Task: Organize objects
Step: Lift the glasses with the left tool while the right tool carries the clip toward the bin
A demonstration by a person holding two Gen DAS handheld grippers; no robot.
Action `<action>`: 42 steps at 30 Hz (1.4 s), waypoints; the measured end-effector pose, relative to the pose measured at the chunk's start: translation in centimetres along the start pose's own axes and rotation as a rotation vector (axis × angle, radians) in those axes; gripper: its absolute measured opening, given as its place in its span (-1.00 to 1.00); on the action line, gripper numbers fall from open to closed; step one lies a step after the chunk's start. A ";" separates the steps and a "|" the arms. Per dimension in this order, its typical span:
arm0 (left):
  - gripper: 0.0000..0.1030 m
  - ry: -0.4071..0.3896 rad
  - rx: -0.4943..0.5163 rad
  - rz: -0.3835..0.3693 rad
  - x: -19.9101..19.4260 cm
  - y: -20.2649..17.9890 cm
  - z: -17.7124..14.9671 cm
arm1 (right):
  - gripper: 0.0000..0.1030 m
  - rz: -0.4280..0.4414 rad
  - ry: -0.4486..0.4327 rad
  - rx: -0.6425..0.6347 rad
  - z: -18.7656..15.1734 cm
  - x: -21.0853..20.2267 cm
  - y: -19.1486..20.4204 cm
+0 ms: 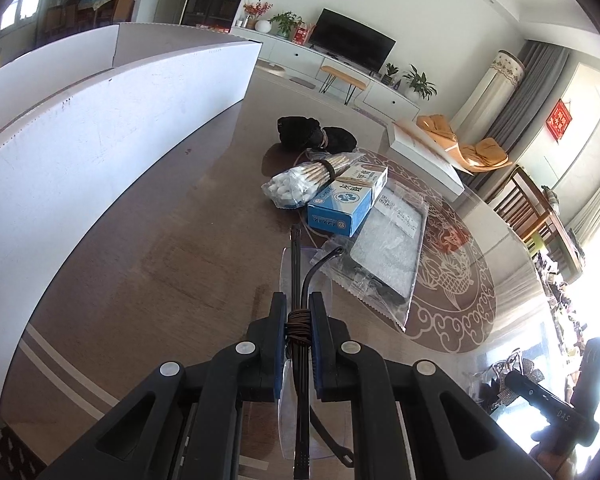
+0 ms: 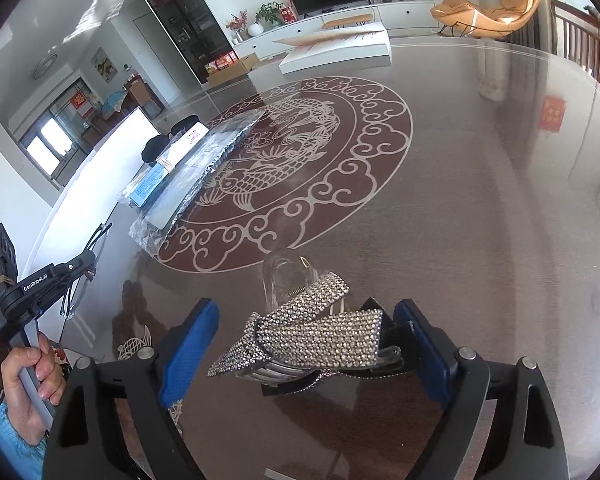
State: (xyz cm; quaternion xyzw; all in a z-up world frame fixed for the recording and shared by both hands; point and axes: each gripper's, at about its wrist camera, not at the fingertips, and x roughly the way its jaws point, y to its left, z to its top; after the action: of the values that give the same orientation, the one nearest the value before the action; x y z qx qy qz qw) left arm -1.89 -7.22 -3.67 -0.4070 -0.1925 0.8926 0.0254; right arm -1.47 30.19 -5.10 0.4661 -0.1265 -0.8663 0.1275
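Note:
My left gripper (image 1: 298,312) is shut on folded rimless glasses (image 1: 297,268) bound with a brown band, held above the table; they also show in the right wrist view (image 2: 85,264). My right gripper (image 2: 304,320) is open around a rhinestone bow hair clip (image 2: 312,340) lying on the table; the pads (image 2: 188,344) stand apart from it. On the table lie a cotton swab bundle (image 1: 300,182), a blue medicine box (image 1: 346,204), a clear plastic packet (image 1: 388,252) and a black bundle (image 1: 316,136).
A tall white cardboard box (image 1: 100,128) stands left of the items. A flat white box (image 1: 424,152) lies at the table's far side. The glass-topped table (image 2: 480,220) has a round carp pattern (image 2: 300,152). Chairs stand beyond the right edge.

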 end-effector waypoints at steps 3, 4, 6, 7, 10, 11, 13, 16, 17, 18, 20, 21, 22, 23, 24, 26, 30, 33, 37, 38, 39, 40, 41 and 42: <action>-0.79 -0.003 -0.012 -0.005 0.0 0.2 0.0 | 0.31 0.031 -0.005 -0.002 -0.3 -0.6 0.3; -0.79 -0.002 -0.013 -0.005 0.0 0.2 0.0 | 0.27 0.029 -0.009 -0.014 -0.4 -0.9 0.5; -0.79 -0.009 -0.010 -0.007 -0.1 0.1 0.0 | 0.17 0.030 -0.028 -0.030 -0.3 -1.6 0.7; -0.79 -0.014 -0.008 -0.008 -0.2 0.1 0.0 | 0.14 0.037 -0.036 -0.034 -0.1 -2.0 0.8; -0.79 -0.016 -0.006 -0.007 -0.3 0.1 0.0 | 0.13 0.035 -0.035 -0.069 0.4 -2.3 1.5; -0.79 -0.015 -0.008 -0.007 -0.3 0.2 0.0 | 0.13 0.026 -0.031 -0.082 0.6 -2.1 1.6; -0.79 -0.017 -0.014 -0.008 -0.4 0.2 0.0 | 0.13 0.015 -0.027 -0.114 0.7 -1.7 1.9; -0.79 -0.013 -0.016 -0.008 -0.3 0.3 -0.1 | 0.51 -0.005 -0.014 -0.128 0.9 -1.1 1.9; -0.79 -0.010 -0.015 -0.007 -0.2 0.3 -0.1 | 0.66 -0.002 -0.004 -0.123 1.0 -0.9 1.8; -0.79 -0.009 -0.014 -0.007 -0.2 0.3 -0.1 | 0.81 0.000 0.001 -0.120 0.9 -0.8 1.8; -0.79 -0.009 -0.013 -0.006 -0.2 0.2 -0.1 | 0.81 -0.004 0.000 -0.138 0.7 -1.0 2.0; -0.79 -0.008 -0.014 -0.006 -0.2 0.2 -0.1 | 0.83 -0.009 -0.006 -0.162 0.4 -1.1 2.4; -0.79 -0.006 -0.014 -0.006 -0.2 0.2 -0.1 | 0.91 -0.020 -0.012 -0.192 0.1 -1.2 2.8; -0.79 -0.003 -0.015 -0.005 -0.1 0.2 -0.1 | 0.95 -0.033 -0.016 -0.228 -0.2 -1.2 3.2; -0.79 -0.001 -0.015 -0.005 -0.1 0.2 -0.1 | 1.00 -0.048 -0.017 -0.266 -0.5 -1.1 3.6; -0.79 -0.001 -0.012 -0.004 -0.1 0.2 -0.1 | 1.00 -0.090 -0.005 -0.356 -1.1 -0.6 4.5; -0.80 -0.001 -0.013 -0.001 0.0 0.2 0.0 | 0.83 -0.162 -0.022 -0.505 -2.2 0.4 5.2; -0.79 0.003 -0.008 0.006 0.2 0.1 -0.1 | 0.53 -0.151 -0.056 -0.517 -2.1 -0.1 5.1; -0.79 -0.002 0.004 0.013 0.2 -0.1 -0.1 | 0.48 -0.125 -0.088 -0.490 -1.6 -1.0 5.0; -0.79 -0.007 0.003 0.012 0.1 -0.1 0.0 | 0.48 -0.111 -0.093 -0.476 -1.4 -1.4 5.0; -0.79 -0.013 0.001 0.010 0.0 -0.1 0.0 | 0.48 -0.098 -0.097 -0.463 -1.1 -1.8 5.1; -0.79 -0.021 -0.002 0.007 -0.2 0.0 0.0 | 0.48 -0.085 -0.101 -0.453 -0.9 -2.2 5.2; -0.79 -0.031 -0.007 0.004 -0.5 0.1 0.0 | 0.48 -0.071 -0.105 -0.446 -0.5 -2.6 5.5; -0.79 -0.037 -0.013 0.006 -0.7 0.1 0.1 | 0.48 -0.058 -0.107 -0.443 -0.2 -2.9 6.0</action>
State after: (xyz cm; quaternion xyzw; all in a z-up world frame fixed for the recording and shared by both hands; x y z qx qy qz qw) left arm -1.47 -7.52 -3.11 -0.3911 -0.1977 0.8987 0.0167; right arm 0.83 25.58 -0.89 0.3834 0.0739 -0.8998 0.1947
